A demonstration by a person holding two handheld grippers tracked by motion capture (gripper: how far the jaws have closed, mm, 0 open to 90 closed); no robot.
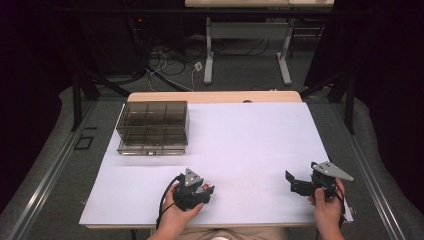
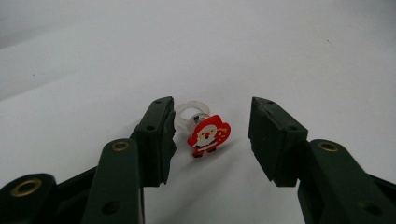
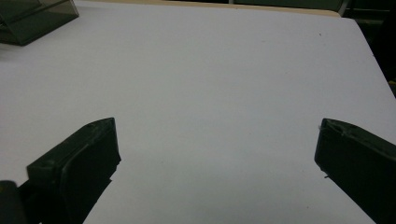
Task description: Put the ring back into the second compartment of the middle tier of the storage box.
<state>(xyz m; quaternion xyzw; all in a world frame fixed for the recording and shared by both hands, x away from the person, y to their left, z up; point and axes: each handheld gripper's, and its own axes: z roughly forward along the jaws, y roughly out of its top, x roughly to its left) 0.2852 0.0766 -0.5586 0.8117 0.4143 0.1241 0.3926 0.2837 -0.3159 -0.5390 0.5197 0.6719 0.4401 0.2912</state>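
A small Santa ring (image 2: pixel 205 130) lies on the white tabletop (image 1: pixel 250 140) between the jaws of the left hand-held gripper (image 2: pixel 212 140), just beside one jaw, the other clear of it; nothing is gripped. The right hand-held gripper (image 1: pixel 295 182) is wide open and empty, well apart. A smoky compartment box (image 1: pixel 152 127) sits far left.

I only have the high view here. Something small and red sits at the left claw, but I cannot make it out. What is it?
Observer: A red Santa figure on a clear plastic ring, lying on the white table surface.
Operator: Is the left claw gripping it?
Observer: No. The left claw has the ring between its jaws, nearer one jaw, with a gap to the other.
Operator: And the right claw?
Observer: The right claw stands wide open over bare table.
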